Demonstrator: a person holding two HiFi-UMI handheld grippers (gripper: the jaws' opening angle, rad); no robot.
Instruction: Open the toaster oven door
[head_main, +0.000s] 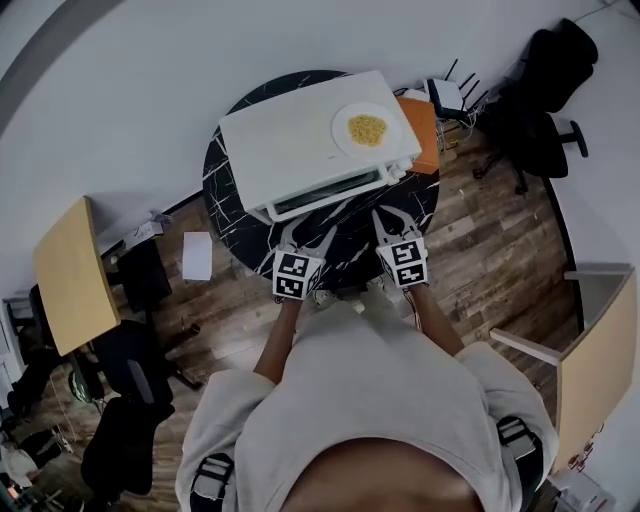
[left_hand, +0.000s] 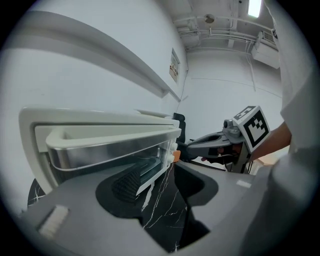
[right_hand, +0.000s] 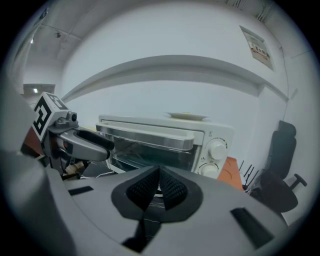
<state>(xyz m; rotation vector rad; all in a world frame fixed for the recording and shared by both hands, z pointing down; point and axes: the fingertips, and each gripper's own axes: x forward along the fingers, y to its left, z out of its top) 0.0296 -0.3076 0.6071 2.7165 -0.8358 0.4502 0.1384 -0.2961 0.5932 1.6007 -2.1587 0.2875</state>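
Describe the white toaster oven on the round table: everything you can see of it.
The white boxy toaster oven looks like painted metal and stands upright on the round black marble-patterned table, front facing the person. Its glass door, with a silvery bar handle along the top edge, is shut. Two white round knobs sit stacked at the door's right. A white plate of yellow food rests on its roof. An orange object lies beside it.

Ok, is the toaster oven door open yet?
No, the toaster oven door stands upright and fully shut.
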